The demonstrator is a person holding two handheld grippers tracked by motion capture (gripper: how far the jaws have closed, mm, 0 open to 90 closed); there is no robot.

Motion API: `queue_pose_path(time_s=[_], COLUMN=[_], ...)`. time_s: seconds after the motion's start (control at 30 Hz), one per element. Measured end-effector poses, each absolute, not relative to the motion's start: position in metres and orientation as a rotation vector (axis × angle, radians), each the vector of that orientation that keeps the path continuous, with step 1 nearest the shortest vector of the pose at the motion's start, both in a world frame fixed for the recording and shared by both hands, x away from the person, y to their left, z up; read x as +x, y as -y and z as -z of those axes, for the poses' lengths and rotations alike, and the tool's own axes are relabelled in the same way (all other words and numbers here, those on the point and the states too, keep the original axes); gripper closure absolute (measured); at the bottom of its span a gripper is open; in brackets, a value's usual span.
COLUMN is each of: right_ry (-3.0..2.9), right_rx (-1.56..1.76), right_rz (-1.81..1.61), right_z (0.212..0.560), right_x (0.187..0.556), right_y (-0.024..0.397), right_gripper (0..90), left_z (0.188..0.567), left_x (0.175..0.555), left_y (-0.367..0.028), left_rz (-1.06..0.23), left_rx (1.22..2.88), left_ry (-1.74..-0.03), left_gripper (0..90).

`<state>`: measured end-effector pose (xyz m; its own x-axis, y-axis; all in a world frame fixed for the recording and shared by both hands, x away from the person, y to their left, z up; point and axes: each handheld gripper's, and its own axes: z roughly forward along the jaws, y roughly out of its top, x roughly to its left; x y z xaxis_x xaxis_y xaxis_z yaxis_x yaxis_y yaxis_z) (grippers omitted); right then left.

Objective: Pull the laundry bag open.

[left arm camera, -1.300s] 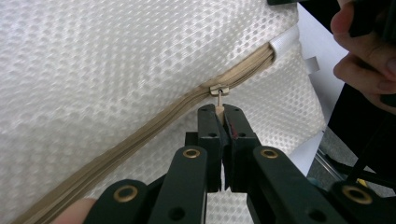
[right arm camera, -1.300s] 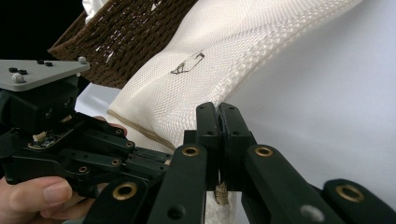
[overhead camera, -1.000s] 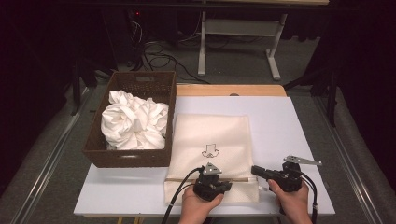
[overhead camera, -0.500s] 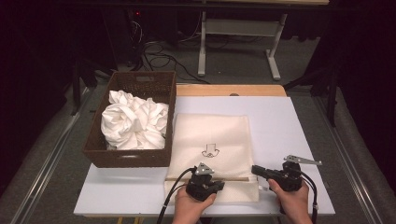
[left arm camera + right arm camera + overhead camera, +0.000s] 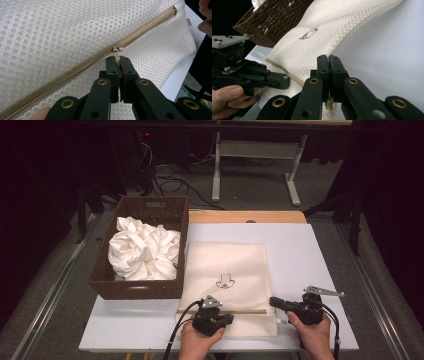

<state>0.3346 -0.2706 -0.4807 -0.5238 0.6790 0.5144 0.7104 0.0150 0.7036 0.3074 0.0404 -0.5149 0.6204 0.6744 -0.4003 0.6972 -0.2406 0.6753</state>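
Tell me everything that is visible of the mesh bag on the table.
The mesh bag is cream-white, flat and rectangular, of fine honeycomb netting, with a small dark printed mark in its middle. It lies on the white table, beside the brown wicker basket. A beige zipper runs across its near end. The left gripper is shut on the zipper pull, partway along the zipper. The right gripper is shut on the bag's near right corner.
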Motion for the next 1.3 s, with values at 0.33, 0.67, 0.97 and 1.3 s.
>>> queue_pose_path(time_s=[0.33, 0.67, 0.97, 1.3], right_ry=[2.224, 2.221, 2.221, 2.216], right_rx=[-1.519, -1.522, -1.53, -1.542], right_rz=[1.571, 1.571, 1.571, 1.569], right_z=[0.481, 0.481, 0.481, 0.481], right_x=[0.336, 0.337, 0.338, 0.339], right_y=[0.27, 0.27, 0.271, 0.272], right_gripper=[89.4, 89.4, 89.4, 89.4], left_z=[0.516, 0.516, 0.516, 0.516], left_x=[0.306, 0.304, 0.301, 0.299], left_y=[-0.052, -0.067, -0.082, -0.098], left_rz=[0.02, -0.003, -0.02, -0.041], left_rx=[1.952, 1.96, 1.948, 1.942], left_ry=[-1.103, -1.125, -1.159, -1.187], left_gripper=[86.9, 86.9, 86.9, 86.9])
